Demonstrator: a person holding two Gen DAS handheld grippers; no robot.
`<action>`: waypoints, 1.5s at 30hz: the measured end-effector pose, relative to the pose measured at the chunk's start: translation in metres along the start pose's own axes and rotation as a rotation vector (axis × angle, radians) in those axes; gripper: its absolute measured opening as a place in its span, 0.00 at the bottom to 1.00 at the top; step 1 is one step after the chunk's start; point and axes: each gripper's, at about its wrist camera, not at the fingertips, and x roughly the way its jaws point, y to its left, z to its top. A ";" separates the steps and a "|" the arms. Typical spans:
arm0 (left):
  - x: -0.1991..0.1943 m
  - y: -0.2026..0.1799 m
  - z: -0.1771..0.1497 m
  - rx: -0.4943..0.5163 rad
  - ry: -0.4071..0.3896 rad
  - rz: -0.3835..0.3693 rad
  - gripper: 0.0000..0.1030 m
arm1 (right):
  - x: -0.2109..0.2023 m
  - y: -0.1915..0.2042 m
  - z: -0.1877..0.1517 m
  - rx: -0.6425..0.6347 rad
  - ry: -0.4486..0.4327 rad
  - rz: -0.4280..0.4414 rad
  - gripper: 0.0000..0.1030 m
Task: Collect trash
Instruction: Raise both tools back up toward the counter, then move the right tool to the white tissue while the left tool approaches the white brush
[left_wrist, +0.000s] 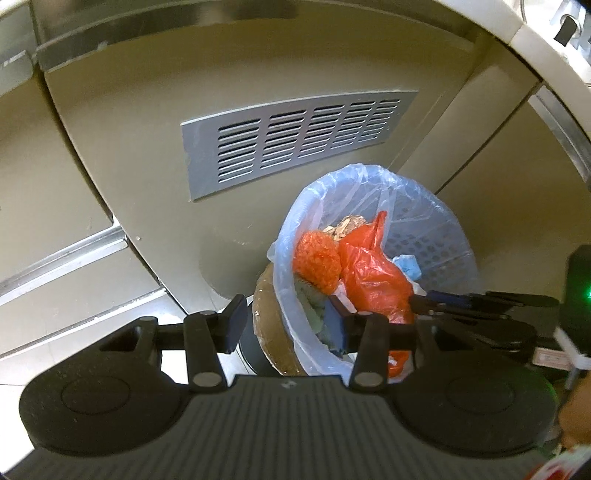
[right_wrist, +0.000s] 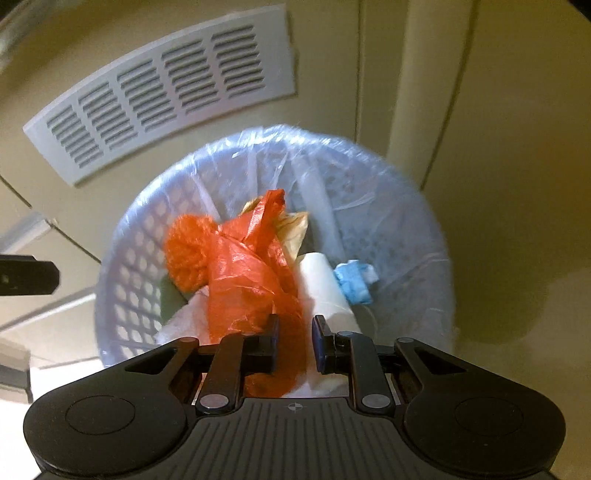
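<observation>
the right hand-held gripper, jaws narrowed on the crumpled red plastic bag, holds it over the pale lattice bin with clear liner; next step, by judgement: release; left hand-held gripper half-open, empty.

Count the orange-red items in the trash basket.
2: a fuzzy orange mesh ball at the left, and a red plastic bag beside it at the centre. More may lie buried underneath.

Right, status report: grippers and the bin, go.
Left gripper open, astride the bin rim. Right gripper shut on red bag, over the bin. Nothing in the way.
</observation>
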 end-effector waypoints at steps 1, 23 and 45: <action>-0.004 -0.001 0.000 0.004 -0.003 -0.003 0.40 | -0.008 0.000 0.001 0.011 -0.006 0.006 0.19; -0.132 -0.049 0.013 0.131 -0.088 -0.102 0.64 | -0.197 -0.010 0.021 0.197 -0.185 0.152 0.69; -0.195 -0.108 0.071 0.174 -0.255 -0.160 0.65 | -0.297 -0.077 0.042 0.268 -0.343 0.114 0.71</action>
